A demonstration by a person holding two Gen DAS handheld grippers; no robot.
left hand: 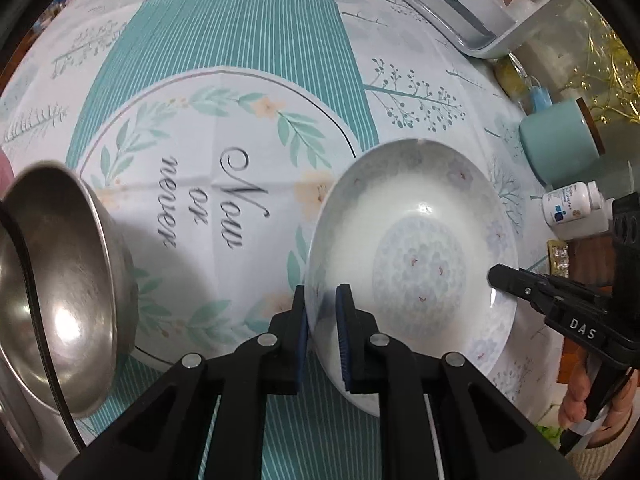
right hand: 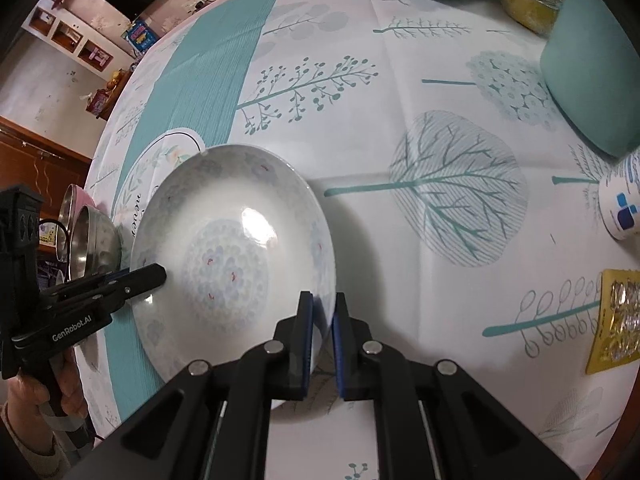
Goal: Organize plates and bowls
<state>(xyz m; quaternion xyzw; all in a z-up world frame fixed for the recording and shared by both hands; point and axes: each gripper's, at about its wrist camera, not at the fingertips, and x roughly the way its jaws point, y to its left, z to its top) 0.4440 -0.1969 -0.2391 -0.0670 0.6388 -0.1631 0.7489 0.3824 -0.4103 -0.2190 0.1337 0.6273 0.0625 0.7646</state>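
Both grippers pinching plate rim
Left gripper point(left hand: 322, 334) & right gripper point(right hand: 323, 330) clamp opposite edges of the ceramic plate point(left hand: 420, 264); prob. heavy, glazed-slick, fragile; steel bowl point(left hand: 60, 292) just beside.

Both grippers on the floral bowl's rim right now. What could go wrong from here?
1. The left gripper and right gripper pinch only opposite rim edges of the glazed floral bowl; uneven motion could make it slip or twist.
2. The steel bowl sits close on the left and could be knocked.
3. The pill bottle on the right could be tipped.
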